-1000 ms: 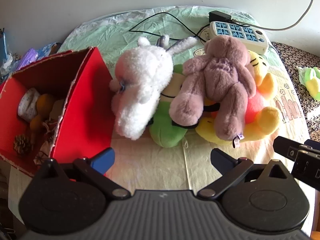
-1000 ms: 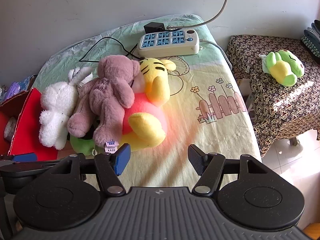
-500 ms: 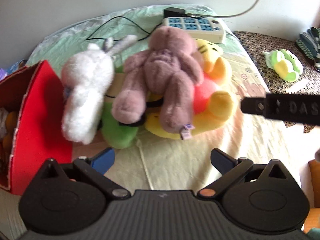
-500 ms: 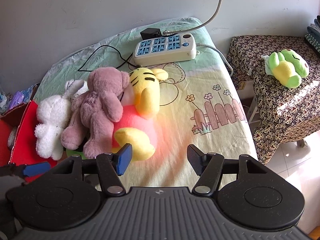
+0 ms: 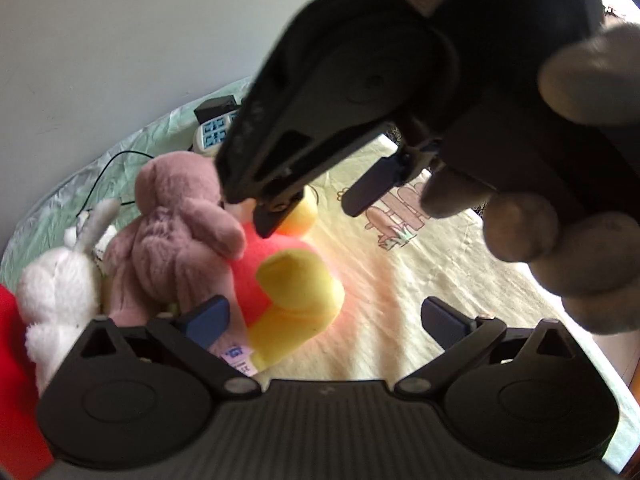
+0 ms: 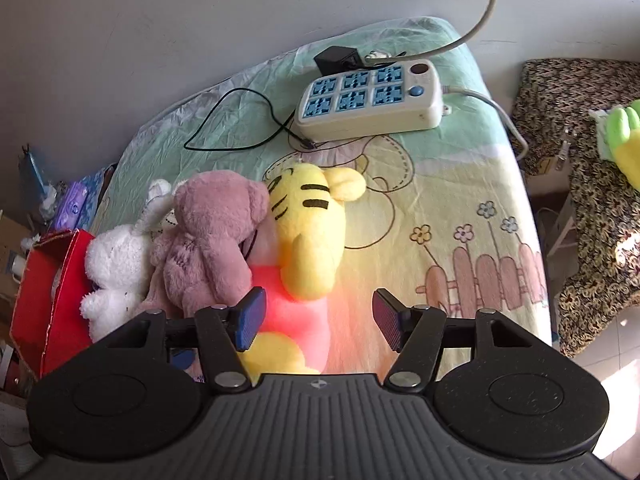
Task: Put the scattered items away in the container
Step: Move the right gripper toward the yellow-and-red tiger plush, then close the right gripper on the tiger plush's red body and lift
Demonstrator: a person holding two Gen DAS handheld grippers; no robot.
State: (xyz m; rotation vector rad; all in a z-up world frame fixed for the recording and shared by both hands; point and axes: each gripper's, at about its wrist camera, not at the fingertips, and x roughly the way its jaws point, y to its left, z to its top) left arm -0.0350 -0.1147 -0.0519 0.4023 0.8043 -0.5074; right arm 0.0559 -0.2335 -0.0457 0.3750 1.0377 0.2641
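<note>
A pile of plush toys lies on the bed: a mauve bear [image 6: 216,236], a white rabbit [image 6: 114,264] and a yellow-and-red bear [image 6: 312,224]. The red box [image 6: 48,300] stands at their left. My right gripper [image 6: 318,322] is open just above the yellow-and-red bear's red body. In the left wrist view the right gripper [image 5: 320,204] hangs open over that bear [image 5: 288,280]. My left gripper [image 5: 324,320] is open and empty, low in front of the pile, its left finger by the mauve bear [image 5: 176,232].
A white power strip [image 6: 372,100] with black cables lies at the back of the bed. A side table with a patterned cloth [image 6: 592,184] stands to the right and holds a green-yellow plush [image 6: 624,140]. A grey wall is behind.
My right gripper has moved forward and down over the yellow-and-red bear. My left gripper has swung right, so the red box has slid to the frame's left edge.
</note>
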